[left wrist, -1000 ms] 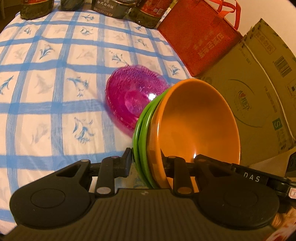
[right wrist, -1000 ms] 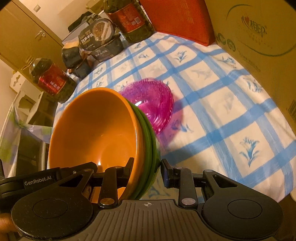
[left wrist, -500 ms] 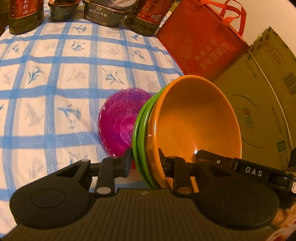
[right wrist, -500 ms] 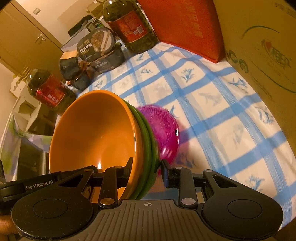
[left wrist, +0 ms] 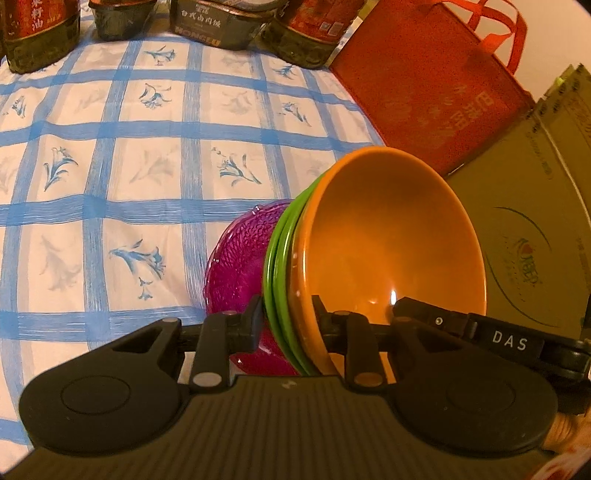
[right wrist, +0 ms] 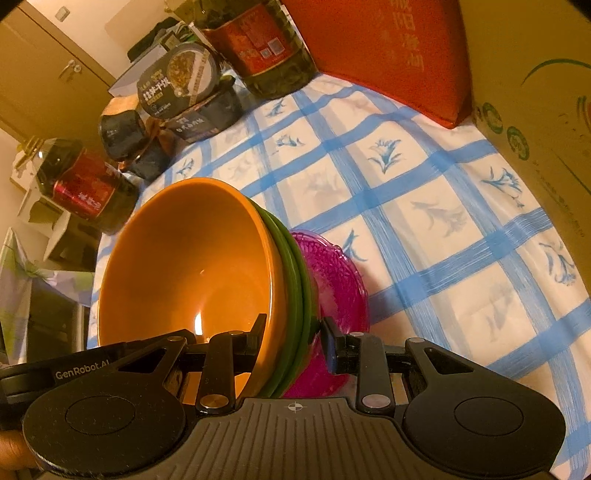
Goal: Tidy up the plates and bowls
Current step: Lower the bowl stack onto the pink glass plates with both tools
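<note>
In the left wrist view, the checked tablecloth [left wrist: 110,177] fills everything from nine o'clock round to twelve, with dark oil bottles [left wrist: 37,33] and food tubs lined up along the far edge at eleven and twelve. Near the centre lies the pink glass dish [left wrist: 236,258], flat on the cloth. Right over it, toward three o'clock, hangs the nested stack: an orange bowl [left wrist: 388,240] seated inside green bowls [left wrist: 277,258], tipped so the orange mouth faces three o'clock. The left gripper [left wrist: 288,317] is clamped across the stack's rim, one finger against the green outside, the other inside the orange. At one o'clock stand a red tote bag [left wrist: 424,92] and a cardboard box [left wrist: 524,221].

In the right wrist view the same stack sits at nine o'clock, the pink dish just beyond it toward the centre, mostly hidden by the green rims. The right gripper [right wrist: 295,332] is clamped on the opposite rim, one finger inside the orange bowl, the other on the green side.

I judge the stack is about to be set into the pink dish. Risks: the tilt could let the orange bowl slide out of the green ones; one rim could strike the glass edge hard; uneven release by either gripper could tip the whole stack over.
</note>
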Tool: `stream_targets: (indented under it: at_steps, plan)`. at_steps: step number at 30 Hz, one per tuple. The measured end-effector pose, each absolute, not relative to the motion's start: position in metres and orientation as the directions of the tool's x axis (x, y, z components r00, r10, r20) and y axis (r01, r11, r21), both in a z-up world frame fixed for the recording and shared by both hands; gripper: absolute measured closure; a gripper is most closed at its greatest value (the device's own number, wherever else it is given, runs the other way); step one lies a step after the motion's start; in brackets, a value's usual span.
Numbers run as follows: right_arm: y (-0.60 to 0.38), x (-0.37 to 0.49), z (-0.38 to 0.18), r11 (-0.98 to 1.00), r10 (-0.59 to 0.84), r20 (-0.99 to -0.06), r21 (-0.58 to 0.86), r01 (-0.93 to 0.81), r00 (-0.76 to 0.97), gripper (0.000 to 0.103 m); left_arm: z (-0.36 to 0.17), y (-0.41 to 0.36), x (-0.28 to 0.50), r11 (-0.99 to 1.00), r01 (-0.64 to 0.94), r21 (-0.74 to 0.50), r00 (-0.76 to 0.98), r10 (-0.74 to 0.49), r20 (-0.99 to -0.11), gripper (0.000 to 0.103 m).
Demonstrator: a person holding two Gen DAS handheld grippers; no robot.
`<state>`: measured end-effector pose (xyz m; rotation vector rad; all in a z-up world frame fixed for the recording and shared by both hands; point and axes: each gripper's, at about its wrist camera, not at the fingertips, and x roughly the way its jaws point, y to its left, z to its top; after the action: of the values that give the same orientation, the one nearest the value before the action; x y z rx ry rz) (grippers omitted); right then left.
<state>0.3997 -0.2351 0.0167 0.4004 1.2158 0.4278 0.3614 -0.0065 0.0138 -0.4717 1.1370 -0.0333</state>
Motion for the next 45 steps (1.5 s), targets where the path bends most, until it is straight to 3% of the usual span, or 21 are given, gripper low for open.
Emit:
stream_targets:
  at_steps: [18,39,45]
  plan:
    - [-0.229,0.42,-0.025,0.86,0.506,-0.83,0.506,-0.065,0.234,0.073,-0.026,-0.001,0.382,0.898,-0.231,-0.375,0.394,-0.266,-0.88,0.081]
    - [-0.229,0.416,-0.031,0.847,0.527,-0.818,0.529,-0.06,0.229,0.072,-0.028,0.002,0.38,0.897,-0.227,-0.379,0.416,-0.263,-0.871,0.08]
    - [-0.232,0.414,-0.026,0.834,0.546,-0.797,0.546,-0.081,0.258,0.063,-0.029,0.005,0.376,0.886,-0.248,-0.391,0.421,-0.265,-0.867,0.074]
